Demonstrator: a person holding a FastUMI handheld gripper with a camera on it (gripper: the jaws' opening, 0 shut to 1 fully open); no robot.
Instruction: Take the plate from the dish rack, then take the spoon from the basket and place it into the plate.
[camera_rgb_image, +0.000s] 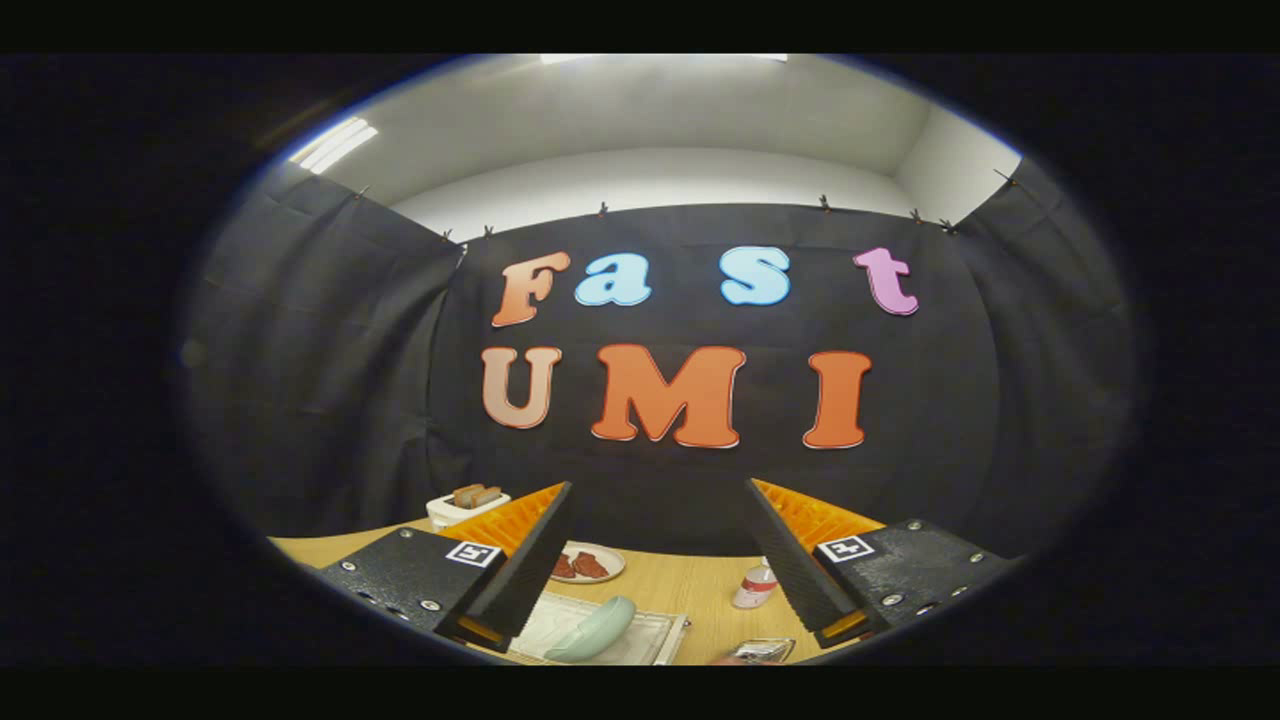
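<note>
- Gripper view: I am holding the gripper (655, 560) high and level, looking more at the booth wall than at the table (700, 595); its fingers are standing wide apart with nothing between them.
- The plate (592, 630) — a pale green one — is lying below and slightly left of the gap between the fingers, close to the left finger, and it seems to be sitting tilted on a pale rack (655, 635) — I cannot tell exactly how it is propped.
- Its long axis, as it is showing here, is running on a slant: the near end is pointing toward me and leftward, the far end away and to the right.
- I judge the coming move is turning on that one relation: the plate is under the fingers, not ahead of them, so I am needing to tip down and drop before closing on its rim.
- A shiny metal thing (762, 651) is lying near the right finger; whether it is the spoon or the basket I cannot tell.
- Beyond the fingers a small dish (590, 563) and a bottle (755, 587) are standing well clear.
</note>
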